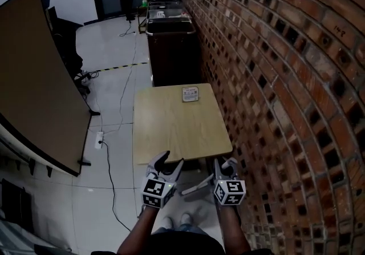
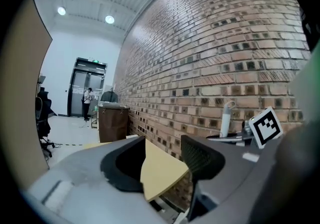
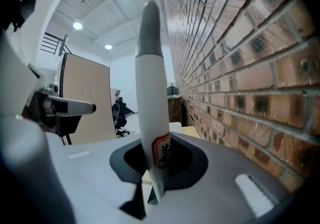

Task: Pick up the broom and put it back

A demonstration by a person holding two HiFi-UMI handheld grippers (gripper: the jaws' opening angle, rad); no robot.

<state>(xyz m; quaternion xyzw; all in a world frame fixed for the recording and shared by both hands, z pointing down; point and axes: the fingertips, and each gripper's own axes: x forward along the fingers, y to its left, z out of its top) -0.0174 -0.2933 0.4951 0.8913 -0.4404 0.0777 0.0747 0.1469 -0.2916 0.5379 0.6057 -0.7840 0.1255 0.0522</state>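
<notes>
My right gripper (image 1: pixel 226 164) (image 3: pixel 155 163) is shut on the broom's handle (image 3: pixel 150 92), a white shaft with a grey tapered tip and a red label near the jaws. The handle stands upright in the right gripper view. In the left gripper view the handle (image 2: pixel 226 118) rises beside the right gripper's marker cube (image 2: pixel 263 125), in front of the brick wall. A grey length of the broom (image 1: pixel 197 186) slants down-left below the right gripper. The brush head is hidden. My left gripper (image 1: pixel 170 161) (image 2: pixel 162 155) is open and empty, level with the right one.
A small wooden table (image 1: pixel 177 128) stands just ahead with a small card (image 1: pixel 190 93) at its far edge. The brick wall (image 1: pixel 285 77) runs along the right. Beyond the table stands a dark bin (image 1: pixel 171 48); a brown panel (image 1: pixel 34 88) and a floor cable (image 1: pixel 108 162) lie left.
</notes>
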